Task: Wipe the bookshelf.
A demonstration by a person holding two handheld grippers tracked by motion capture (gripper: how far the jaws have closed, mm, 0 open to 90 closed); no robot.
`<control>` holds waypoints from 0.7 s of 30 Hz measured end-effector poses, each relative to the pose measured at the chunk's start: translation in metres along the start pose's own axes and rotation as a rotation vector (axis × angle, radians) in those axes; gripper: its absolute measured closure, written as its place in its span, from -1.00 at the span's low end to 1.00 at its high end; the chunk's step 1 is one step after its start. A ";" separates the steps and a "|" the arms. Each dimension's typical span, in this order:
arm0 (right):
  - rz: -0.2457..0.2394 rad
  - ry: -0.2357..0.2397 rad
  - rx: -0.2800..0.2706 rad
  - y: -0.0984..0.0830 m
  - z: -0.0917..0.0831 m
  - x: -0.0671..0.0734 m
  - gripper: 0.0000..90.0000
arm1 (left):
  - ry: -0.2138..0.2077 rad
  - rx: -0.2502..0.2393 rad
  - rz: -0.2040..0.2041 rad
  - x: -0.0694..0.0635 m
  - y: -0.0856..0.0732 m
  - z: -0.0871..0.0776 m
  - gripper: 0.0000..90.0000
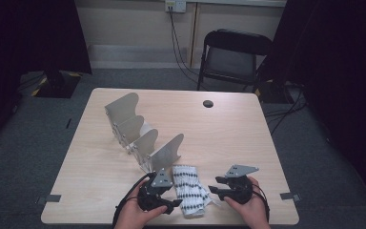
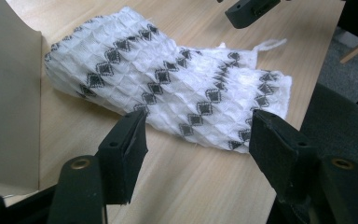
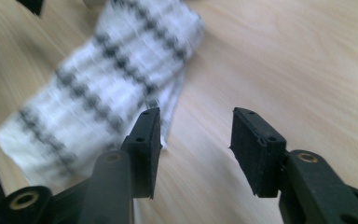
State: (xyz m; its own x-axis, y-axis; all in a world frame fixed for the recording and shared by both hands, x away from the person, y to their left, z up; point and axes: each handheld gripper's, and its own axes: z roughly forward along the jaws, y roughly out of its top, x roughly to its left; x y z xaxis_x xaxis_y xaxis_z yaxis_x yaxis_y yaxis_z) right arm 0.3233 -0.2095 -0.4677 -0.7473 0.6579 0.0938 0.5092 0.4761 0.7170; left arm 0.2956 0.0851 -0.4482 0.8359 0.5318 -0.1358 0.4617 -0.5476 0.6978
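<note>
**Folded towel lies between two open grippers**

The wooden table (image 1: 228,129) carries a pale metal divider rack (image 1: 143,136), which stands just beyond the left gripper (image 1: 164,198). The folded white towel with black diamond rows (image 1: 190,191) lies flat on the table between the two grippers, right of the left one and left of the right gripper (image 1: 219,189). In the left gripper view the towel (image 2: 177,88) lies just ahead of the jaws, which stand wide with nothing between them. In the right gripper view the jaws stand apart over bare wood, the towel (image 3: 98,84) beside the left jaw, unheld.
</note>
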 end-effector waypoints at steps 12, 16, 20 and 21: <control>-0.102 0.175 0.049 0.009 0.034 0.045 0.34 | 0.004 0.011 -0.020 0.005 -0.003 0.001 -0.19; -0.044 0.132 0.027 0.012 0.031 0.040 0.09 | 0.004 0.015 -0.035 0.007 -0.003 0.002 -0.22; -0.011 0.003 0.000 0.003 0.011 0.009 -0.09 | -0.015 0.015 -0.058 0.007 -0.001 0.008 -0.23; -0.003 -0.023 -0.007 0.000 0.007 0.001 -0.12 | -0.012 0.013 -0.065 0.007 0.000 0.011 -0.23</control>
State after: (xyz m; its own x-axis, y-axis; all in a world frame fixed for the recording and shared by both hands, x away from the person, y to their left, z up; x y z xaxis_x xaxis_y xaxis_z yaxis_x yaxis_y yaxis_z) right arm 0.3253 -0.2048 -0.4721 -0.7384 0.6701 0.0758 0.5040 0.4737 0.7222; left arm 0.3044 0.0815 -0.4564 0.8073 0.5591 -0.1888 0.5189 -0.5203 0.6783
